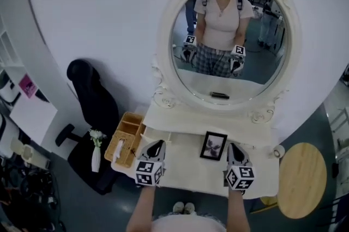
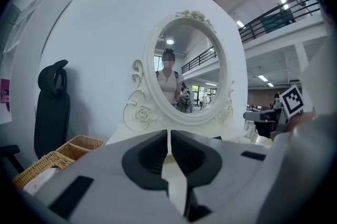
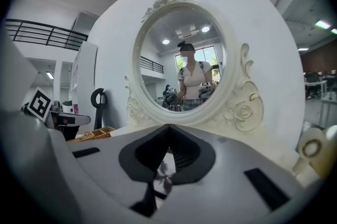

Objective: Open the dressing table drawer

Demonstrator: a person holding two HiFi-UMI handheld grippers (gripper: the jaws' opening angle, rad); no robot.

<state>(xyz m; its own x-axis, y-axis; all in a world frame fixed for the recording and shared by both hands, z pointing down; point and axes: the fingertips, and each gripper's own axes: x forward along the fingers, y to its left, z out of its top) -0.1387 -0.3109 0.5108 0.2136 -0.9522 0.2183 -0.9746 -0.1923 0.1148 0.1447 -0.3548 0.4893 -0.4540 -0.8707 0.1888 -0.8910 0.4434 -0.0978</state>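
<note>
Both arms (image 1: 143, 209) reach forward from the bottom of the head view, side by side. Each one holds its gripper out almost flat, pointing at the wall.

The left gripper (image 1: 158, 144) hangs over the front left part of the table top, near a wicker basket (image 1: 125, 138). Its jaws are pressed together with only a thin slit between them, and nothing is in them. The right gripper (image 1: 233, 147) hangs over the front right part, just beside a small black picture frame (image 1: 214, 145). Its jaw tips meet too, and it holds nothing.

The white dressing table (image 1: 182, 168) stands against the white wall, right in front of the person. Its drawer cannot be seen, because the table top and the grippers cover the front.

A big oval mirror (image 1: 229, 35) with curly flowers on its rim stands on the table. It shows the person holding both grippers at the waist. A black chair (image 1: 92, 100) stands to the left and a round wooden stool (image 1: 301, 179) to the right. The basket sits at the table's left end. A white vase (image 1: 96, 156) with white flowers stands just left of it.
</note>
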